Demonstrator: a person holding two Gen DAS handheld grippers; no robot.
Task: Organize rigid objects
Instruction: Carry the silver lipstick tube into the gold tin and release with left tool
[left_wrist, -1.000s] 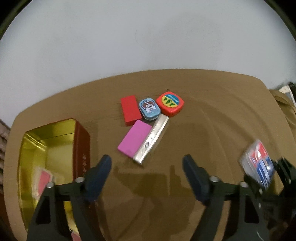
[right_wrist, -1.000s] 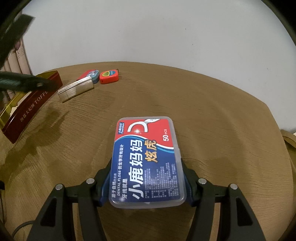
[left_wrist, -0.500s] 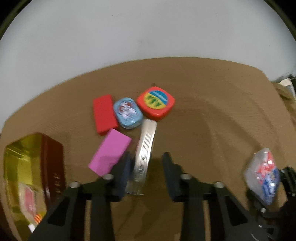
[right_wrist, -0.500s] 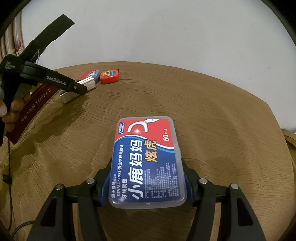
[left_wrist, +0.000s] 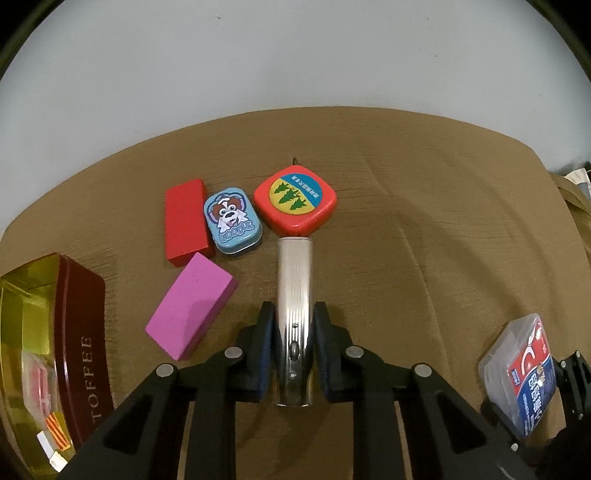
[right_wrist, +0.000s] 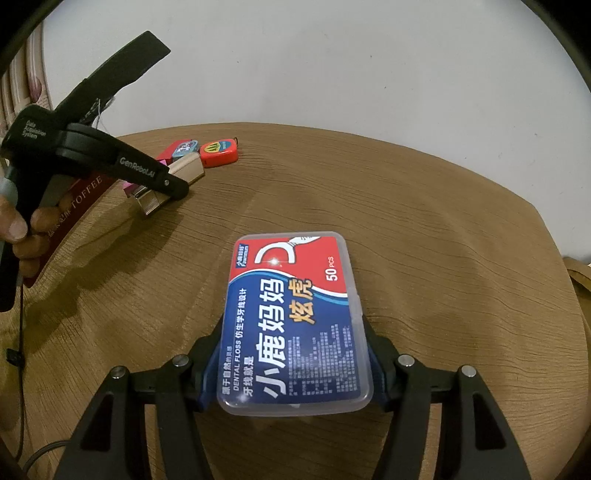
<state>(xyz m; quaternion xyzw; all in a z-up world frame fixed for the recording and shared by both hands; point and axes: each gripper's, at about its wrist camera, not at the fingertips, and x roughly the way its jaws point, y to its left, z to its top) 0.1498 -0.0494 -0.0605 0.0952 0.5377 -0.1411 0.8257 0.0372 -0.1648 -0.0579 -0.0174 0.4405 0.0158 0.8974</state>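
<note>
Left tongs (left_wrist: 294, 341) clamped on near end of metal bar (left_wrist: 295, 295), bar flat on counter (left_wrist: 424, 240), far end touching red tape measure (left_wrist: 295, 201). Right tongs (right_wrist: 293, 363) gripped floss box (right_wrist: 295, 321). Best lift bar straight up, level, then carry left to toffee tin (left_wrist: 79, 332).

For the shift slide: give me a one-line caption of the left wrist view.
Left gripper shut on the silver case, beside pink block, toffee tin.
</note>
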